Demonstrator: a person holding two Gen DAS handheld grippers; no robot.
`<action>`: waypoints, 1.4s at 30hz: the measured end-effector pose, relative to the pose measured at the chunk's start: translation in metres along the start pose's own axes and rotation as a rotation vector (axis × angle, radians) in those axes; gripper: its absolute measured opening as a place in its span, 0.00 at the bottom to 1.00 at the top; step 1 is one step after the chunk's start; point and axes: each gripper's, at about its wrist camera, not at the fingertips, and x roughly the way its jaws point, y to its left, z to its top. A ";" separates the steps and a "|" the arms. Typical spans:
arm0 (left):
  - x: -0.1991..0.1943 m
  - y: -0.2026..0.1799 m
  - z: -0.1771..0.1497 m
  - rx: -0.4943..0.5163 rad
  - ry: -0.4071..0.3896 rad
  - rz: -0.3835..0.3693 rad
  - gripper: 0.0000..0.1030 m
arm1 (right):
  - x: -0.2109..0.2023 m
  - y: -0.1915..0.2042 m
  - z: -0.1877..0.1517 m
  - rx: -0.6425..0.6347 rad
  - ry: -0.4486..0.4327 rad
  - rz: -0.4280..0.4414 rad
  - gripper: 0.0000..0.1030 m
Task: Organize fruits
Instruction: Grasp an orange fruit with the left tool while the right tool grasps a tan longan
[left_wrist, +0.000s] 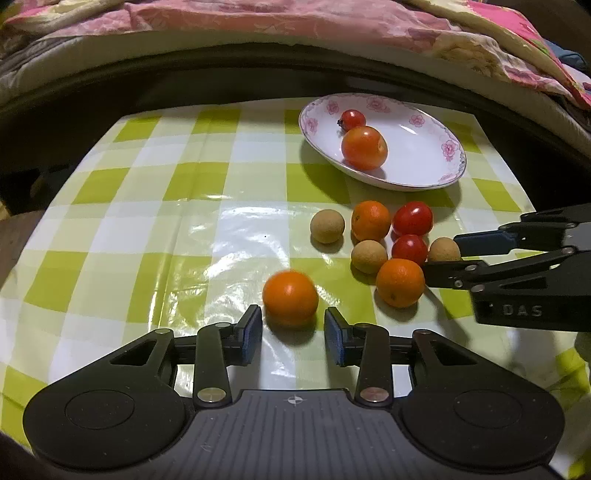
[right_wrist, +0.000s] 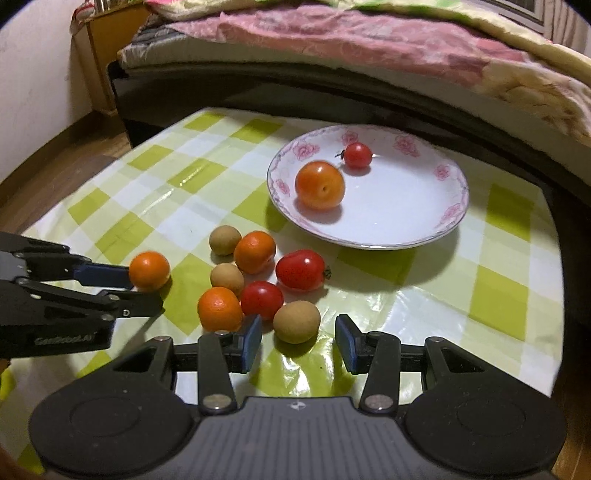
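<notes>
A white floral plate (left_wrist: 439, 162) (right_wrist: 424, 206) holds an orange tomato (left_wrist: 364, 147) (right_wrist: 320, 185) and a small red tomato (left_wrist: 352, 119) (right_wrist: 357, 155). Several loose fruits lie in front of it: oranges, red tomatoes (right_wrist: 301, 269) and tan longans (left_wrist: 327, 226). My left gripper (left_wrist: 293, 328) (right_wrist: 142, 286) is open, with a lone orange (left_wrist: 290, 297) (right_wrist: 149, 270) just ahead of its pads, apart from them. My right gripper (right_wrist: 298, 339) (left_wrist: 443, 254) is open around a tan longan (right_wrist: 296, 321) (left_wrist: 444, 249).
The table wears a green-and-white checked cloth (left_wrist: 177, 206) (right_wrist: 443, 295). A bed with pink floral bedding (left_wrist: 295, 26) (right_wrist: 369, 48) runs along the far side. A wooden cabinet (right_wrist: 99, 55) stands at the back left.
</notes>
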 end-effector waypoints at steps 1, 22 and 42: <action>0.000 0.000 0.001 -0.001 -0.004 -0.001 0.49 | 0.003 0.000 0.000 0.000 0.000 0.001 0.44; 0.007 0.005 0.006 -0.001 -0.018 0.029 0.40 | -0.001 -0.003 -0.001 0.015 0.028 -0.036 0.31; 0.006 0.003 0.000 0.057 -0.021 0.035 0.45 | 0.000 -0.003 -0.001 0.008 0.034 -0.033 0.32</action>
